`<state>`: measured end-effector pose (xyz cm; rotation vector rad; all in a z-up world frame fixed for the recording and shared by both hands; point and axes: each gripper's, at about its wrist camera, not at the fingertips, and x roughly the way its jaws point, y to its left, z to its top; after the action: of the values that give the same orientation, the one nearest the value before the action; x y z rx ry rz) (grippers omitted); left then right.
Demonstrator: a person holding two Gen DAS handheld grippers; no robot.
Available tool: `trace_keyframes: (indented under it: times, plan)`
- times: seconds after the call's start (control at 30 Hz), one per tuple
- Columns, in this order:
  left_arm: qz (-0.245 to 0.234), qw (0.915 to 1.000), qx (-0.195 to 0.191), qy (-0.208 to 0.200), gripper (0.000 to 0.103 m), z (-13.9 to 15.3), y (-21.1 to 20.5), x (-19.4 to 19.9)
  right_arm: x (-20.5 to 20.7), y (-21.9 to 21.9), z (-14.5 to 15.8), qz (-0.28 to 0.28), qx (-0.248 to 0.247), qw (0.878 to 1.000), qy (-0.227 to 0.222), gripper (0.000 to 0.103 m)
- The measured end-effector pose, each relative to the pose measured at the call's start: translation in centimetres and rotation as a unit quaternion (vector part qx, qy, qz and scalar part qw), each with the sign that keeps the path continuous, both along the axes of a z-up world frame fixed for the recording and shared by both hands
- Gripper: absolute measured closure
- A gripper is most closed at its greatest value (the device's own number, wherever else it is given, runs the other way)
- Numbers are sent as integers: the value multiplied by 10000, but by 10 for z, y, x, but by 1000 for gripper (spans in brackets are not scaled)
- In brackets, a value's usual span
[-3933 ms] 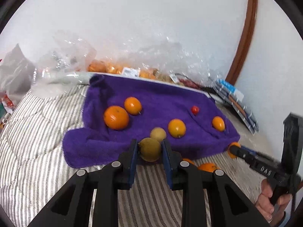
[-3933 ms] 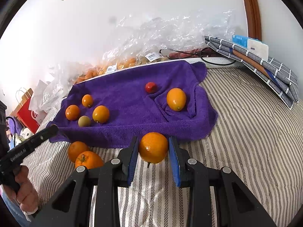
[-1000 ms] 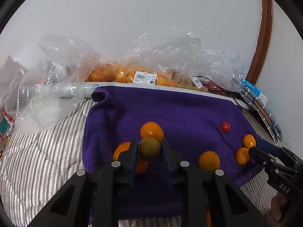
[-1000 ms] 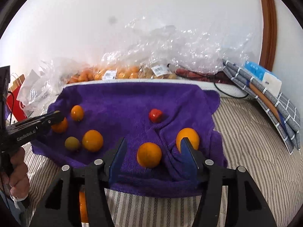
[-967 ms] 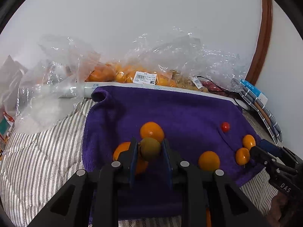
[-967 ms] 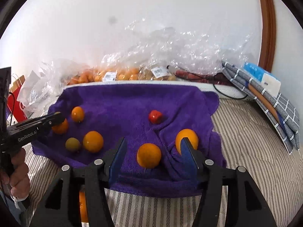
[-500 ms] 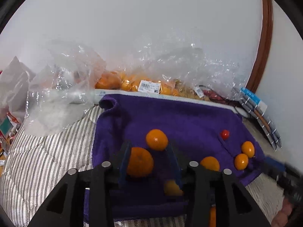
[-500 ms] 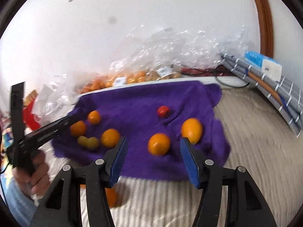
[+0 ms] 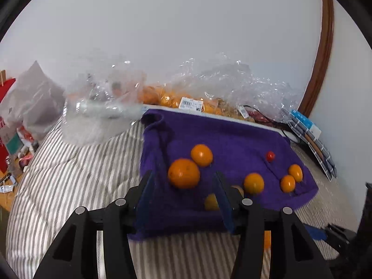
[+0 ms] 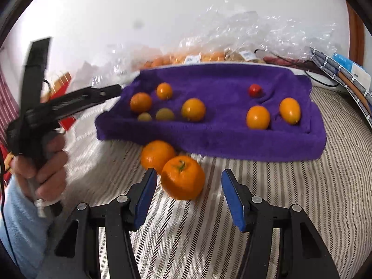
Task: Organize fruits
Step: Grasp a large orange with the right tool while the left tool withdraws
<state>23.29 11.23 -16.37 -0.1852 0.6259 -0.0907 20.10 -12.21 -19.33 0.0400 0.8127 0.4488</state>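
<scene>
A purple towel lies on the striped bed and carries several oranges, two yellow-green fruits and a small red tomato. My left gripper is open and empty above the towel's near left part, with a large orange beyond its fingers. My right gripper is open, low over the bedding, with an orange with a green stem between its fingertips, untouched. A second orange lies just behind it, off the towel.
Clear plastic bags of oranges line the wall behind the towel. Folded striped cloths and a box lie at the right. A red bag and clutter sit at the left. The left gripper in its hand shows at the left of the right wrist view.
My left gripper has opened and dropped the yellow-green fruit on the towel, then drawn back. My right gripper has pulled back from the towel and lowered around the stemmed orange.
</scene>
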Motion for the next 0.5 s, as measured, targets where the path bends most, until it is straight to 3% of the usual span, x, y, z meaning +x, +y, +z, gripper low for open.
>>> trace_keyframes:
  times: [0.17,0.3,0.5]
  plan:
    - [19,9997,-248,12,53,-2,8,-15,7,12,-7,-54,-318,9994,152,46]
    - [49,9996,-273,37,53,-4,9,-15,9,15,-9,-49,-321,9993,192,60]
    - [-179,9997,-175,51,53,-5,-2,-16,2,-8,-2,-450,-185,9988,27,60]
